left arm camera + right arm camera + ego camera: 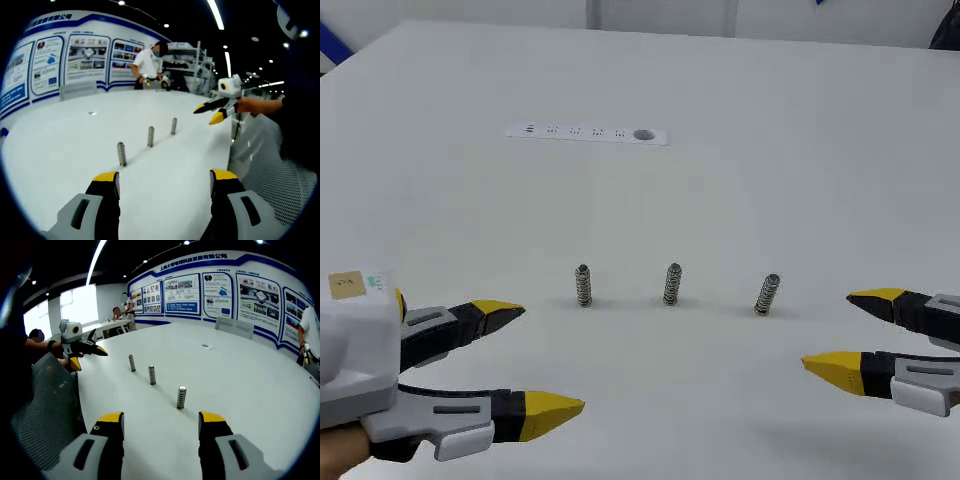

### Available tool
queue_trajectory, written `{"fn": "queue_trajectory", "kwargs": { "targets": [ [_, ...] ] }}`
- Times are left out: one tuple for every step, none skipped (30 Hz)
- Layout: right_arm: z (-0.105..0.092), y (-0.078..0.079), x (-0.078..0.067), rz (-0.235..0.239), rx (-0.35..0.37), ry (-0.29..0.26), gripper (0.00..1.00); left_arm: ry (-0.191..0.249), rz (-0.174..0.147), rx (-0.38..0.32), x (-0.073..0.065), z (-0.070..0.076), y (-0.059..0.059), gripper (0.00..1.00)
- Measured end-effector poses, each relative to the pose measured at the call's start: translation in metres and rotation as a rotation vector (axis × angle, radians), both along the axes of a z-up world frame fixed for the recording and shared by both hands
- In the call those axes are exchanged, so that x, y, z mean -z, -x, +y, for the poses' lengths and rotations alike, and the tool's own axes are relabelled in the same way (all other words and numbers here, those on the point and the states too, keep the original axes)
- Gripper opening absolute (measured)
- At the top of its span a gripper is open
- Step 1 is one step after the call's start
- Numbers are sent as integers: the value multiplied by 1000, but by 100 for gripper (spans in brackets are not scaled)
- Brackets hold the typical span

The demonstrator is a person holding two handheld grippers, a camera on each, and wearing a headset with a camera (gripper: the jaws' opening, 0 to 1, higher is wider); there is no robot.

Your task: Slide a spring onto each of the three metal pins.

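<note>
Qty 3, one row on bench [770,180]: left pin [583,286], mid pin [672,285], right pin [767,295]; all upright, long axis vertical. Springs [181,399], qty 3: one coiled on each. L gripper [550,358]: fingers wide apart, empty; left pin ahead-right, nearest. R gripper [828,330]: fingers wide apart, empty; right pin ahead-left. Apparently nothing left to load.

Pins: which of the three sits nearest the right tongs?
The rightmost pin in the head view, leaning slightly; the middle pin and left pin stand farther from the right tongs.
</note>
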State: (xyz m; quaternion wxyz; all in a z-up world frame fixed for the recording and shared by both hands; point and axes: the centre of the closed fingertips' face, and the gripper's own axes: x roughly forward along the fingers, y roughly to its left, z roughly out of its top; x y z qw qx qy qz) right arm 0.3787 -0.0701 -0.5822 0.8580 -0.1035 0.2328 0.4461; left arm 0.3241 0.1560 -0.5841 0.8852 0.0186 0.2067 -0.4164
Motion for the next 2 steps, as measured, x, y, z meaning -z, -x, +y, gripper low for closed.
{"fn": "queue_trajectory", "kwargs": {
  "targets": [
    [0,0,0,0,0,1,61,2,-2,-7,-1,2,-1,75],
    [0,0,0,-1,0,3,61,5,-3,-12,-1,3,-2,75]
  ]
}}
